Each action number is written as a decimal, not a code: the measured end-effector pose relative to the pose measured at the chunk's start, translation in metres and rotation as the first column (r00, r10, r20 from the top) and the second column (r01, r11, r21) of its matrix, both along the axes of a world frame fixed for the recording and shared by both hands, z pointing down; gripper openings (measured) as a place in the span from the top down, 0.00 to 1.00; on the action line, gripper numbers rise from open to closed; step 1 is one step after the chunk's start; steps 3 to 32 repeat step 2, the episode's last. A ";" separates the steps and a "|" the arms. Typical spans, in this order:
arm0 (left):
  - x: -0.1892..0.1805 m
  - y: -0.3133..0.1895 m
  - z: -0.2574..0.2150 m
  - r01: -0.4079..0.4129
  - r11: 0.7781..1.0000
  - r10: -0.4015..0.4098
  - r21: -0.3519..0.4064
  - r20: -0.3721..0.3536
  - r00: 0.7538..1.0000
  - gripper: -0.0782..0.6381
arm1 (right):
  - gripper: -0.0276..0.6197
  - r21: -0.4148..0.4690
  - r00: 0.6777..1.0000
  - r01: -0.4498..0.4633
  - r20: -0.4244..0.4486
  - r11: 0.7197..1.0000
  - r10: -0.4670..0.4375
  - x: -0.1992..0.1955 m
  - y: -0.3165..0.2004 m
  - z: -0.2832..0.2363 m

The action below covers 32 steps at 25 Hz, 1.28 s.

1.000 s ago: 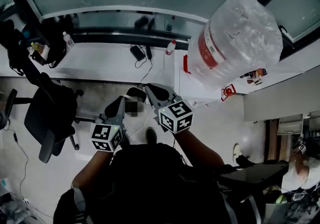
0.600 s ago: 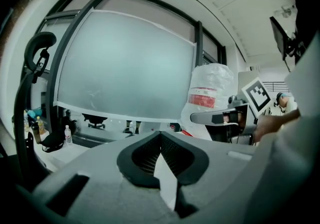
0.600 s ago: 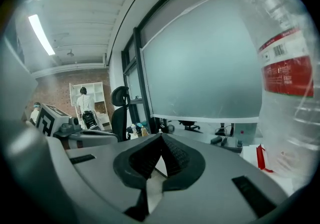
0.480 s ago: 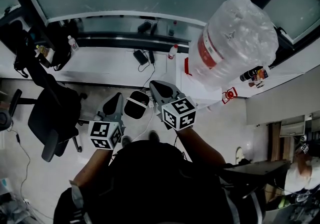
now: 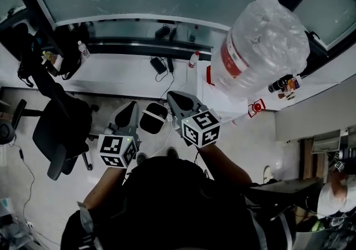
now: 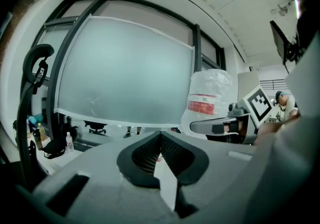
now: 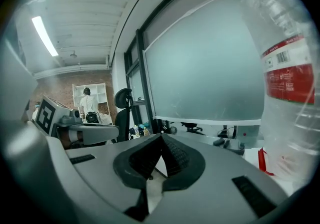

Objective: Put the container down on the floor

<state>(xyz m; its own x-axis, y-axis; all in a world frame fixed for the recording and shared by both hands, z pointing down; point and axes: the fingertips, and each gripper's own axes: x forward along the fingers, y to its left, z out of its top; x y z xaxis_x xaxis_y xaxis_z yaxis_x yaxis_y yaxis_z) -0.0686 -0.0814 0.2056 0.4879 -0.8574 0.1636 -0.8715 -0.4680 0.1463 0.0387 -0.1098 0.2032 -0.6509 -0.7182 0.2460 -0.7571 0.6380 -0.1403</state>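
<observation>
The container (image 5: 261, 43) is a large clear water jug with a red label and a plastic wrap. It stands raised at the upper right of the head view, and it also shows as the jug (image 6: 207, 101) and the jug (image 7: 287, 83). My left gripper (image 5: 127, 109) and right gripper (image 5: 173, 97) are held side by side in front of me. They are short of the jug and to its left. Both point roughly level toward the window. The left gripper's jaws (image 6: 160, 133) are shut on nothing, and the right gripper's jaws (image 7: 161, 135) are shut and empty too.
A black office chair (image 5: 55, 126) stands on the floor at the left. A white desk (image 5: 111, 76) runs under the frosted window, with small bottles, chargers and cables on it. A dark oval object (image 5: 153, 118) lies between the grippers. A person (image 5: 334, 187) is at the far right.
Both grippers have risen a little, still shut and side by side. The jug has not moved.
</observation>
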 end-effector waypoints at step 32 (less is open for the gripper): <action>0.001 0.002 0.002 0.006 1.000 -0.006 -0.002 0.003 1.000 0.88 | 0.95 0.005 1.000 0.001 -0.004 1.000 -0.001 0.001 0.003 0.000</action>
